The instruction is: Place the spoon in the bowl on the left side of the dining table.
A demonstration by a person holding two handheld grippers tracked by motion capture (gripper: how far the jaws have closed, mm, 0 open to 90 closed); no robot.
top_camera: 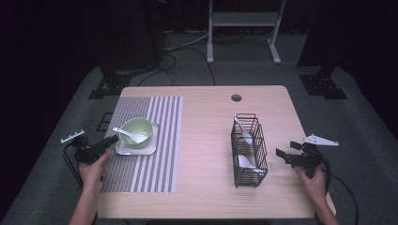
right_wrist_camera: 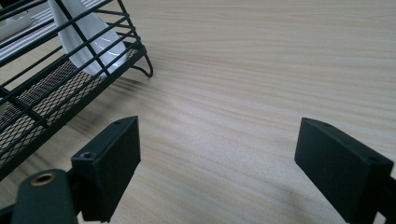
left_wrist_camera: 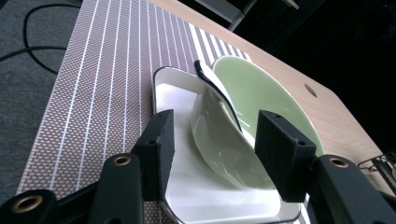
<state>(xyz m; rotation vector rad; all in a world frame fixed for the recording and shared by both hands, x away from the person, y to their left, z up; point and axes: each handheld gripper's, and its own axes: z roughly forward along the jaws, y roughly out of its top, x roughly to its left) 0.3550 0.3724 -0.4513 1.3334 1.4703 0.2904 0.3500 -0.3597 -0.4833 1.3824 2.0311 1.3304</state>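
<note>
Spreading across most of the high view is a pale wooden table (top_camera: 206,154), and the biggest thing lying on it is a striped grey placemat (top_camera: 155,140) covering its left part. Next in size is a black wire basket (top_camera: 248,150) standing right of the middle, with two white spoons (top_camera: 244,161) inside it, one toward the far end and one toward the near end. On the placemat sits a square white plate (top_camera: 141,149), and on that plate rests a green bowl (top_camera: 137,131). A white spoon (top_camera: 131,135) lies in the bowl, its handle sticking out over the rim toward the left. The left gripper (top_camera: 109,142) is just beside that handle; in the left gripper view its jaws stand partly apart with the bowl's side and the spoon handle (left_wrist_camera: 219,95) beyond them, and the pads press on nothing. The right gripper (top_camera: 287,154) rests near the basket's right side, its jaws spread wide over bare wood, holding nothing. By my reading, the setting of one place is mostly done: plate, bowl and spoon are together, and the spoon looks freshly let go. What seems left is drawing the left hand away, and perhaps dealing with the two spoons in the basket.
</note>
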